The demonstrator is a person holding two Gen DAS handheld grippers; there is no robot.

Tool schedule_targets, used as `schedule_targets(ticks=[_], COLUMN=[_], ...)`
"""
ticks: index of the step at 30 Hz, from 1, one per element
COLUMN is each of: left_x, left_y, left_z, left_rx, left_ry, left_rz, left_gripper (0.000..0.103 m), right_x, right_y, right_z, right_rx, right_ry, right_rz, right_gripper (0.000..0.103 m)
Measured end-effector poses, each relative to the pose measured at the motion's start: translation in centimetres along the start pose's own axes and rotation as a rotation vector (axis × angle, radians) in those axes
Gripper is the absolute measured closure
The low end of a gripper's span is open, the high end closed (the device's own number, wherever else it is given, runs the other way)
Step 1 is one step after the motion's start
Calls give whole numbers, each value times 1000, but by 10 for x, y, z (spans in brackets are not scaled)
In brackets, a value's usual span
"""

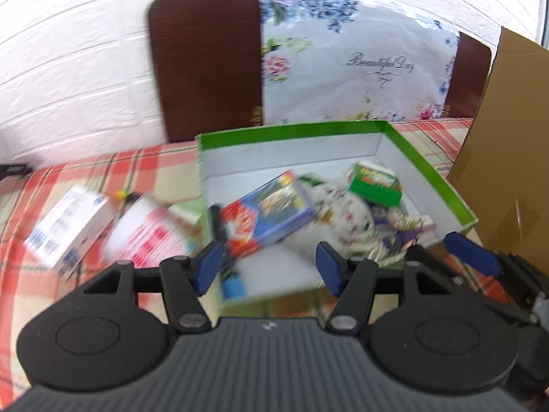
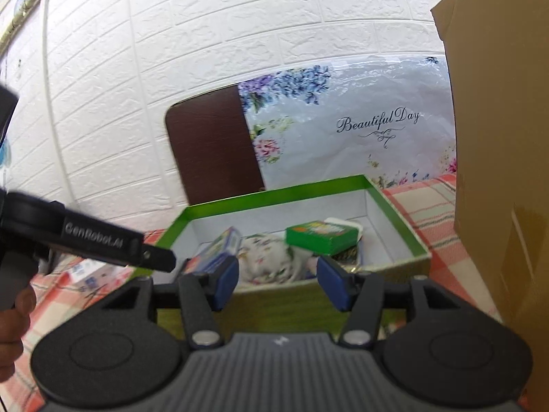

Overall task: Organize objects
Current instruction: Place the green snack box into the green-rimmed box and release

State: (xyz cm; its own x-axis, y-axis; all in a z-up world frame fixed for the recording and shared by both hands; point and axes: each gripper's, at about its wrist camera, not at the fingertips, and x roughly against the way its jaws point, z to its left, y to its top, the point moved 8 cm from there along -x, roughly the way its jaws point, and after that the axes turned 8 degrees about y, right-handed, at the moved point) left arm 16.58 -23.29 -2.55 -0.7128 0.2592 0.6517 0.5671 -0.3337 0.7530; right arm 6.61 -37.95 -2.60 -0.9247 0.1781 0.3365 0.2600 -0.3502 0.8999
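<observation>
A green-rimmed box (image 1: 291, 129) (image 2: 274, 189) with a white inside stands on the plaid cloth. In it lie a blue and red carton (image 1: 267, 213) (image 2: 219, 245), a small green carton (image 1: 375, 182) (image 2: 319, 237), a floral white bundle (image 1: 343, 223) (image 2: 271, 257) and a black pen with a blue end (image 1: 224, 250). My left gripper (image 1: 269, 269) hangs open over the box's near edge, with nothing between its pads. My right gripper (image 2: 279, 283) is open and empty just before the box's near wall. One of its pads (image 1: 471, 253) shows at the right of the left wrist view.
Left of the box lie a white carton with blue print (image 1: 68, 230) and a white and pink packet (image 1: 147, 237). A tall cardboard box (image 1: 497, 137) (image 2: 497, 137) stands close on the right. A floral bag (image 2: 360, 120) leans on the wall behind. A hand (image 2: 13, 312) holds the left gripper.
</observation>
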Motion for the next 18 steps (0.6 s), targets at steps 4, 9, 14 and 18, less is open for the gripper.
schedule_targets(ticks=[4, 9, 14, 18], left_x=[14, 28, 43, 50], left_y=[-20, -40, -60, -75], left_z=[21, 50, 78, 99], left_rx=[9, 54, 83, 93], left_ry=[45, 80, 137, 183], left_rz=[2, 11, -9, -19], left_gripper=[40, 39, 34, 33], right_x=[11, 16, 20, 20], right_y=[-5, -7, -10, -18], right_z=[17, 43, 70, 87], right_rx=[-32, -54, -20, -9], right_ry=[26, 64, 90, 110], right_rz=[29, 65, 84, 112], right_gripper=[42, 10, 7, 7])
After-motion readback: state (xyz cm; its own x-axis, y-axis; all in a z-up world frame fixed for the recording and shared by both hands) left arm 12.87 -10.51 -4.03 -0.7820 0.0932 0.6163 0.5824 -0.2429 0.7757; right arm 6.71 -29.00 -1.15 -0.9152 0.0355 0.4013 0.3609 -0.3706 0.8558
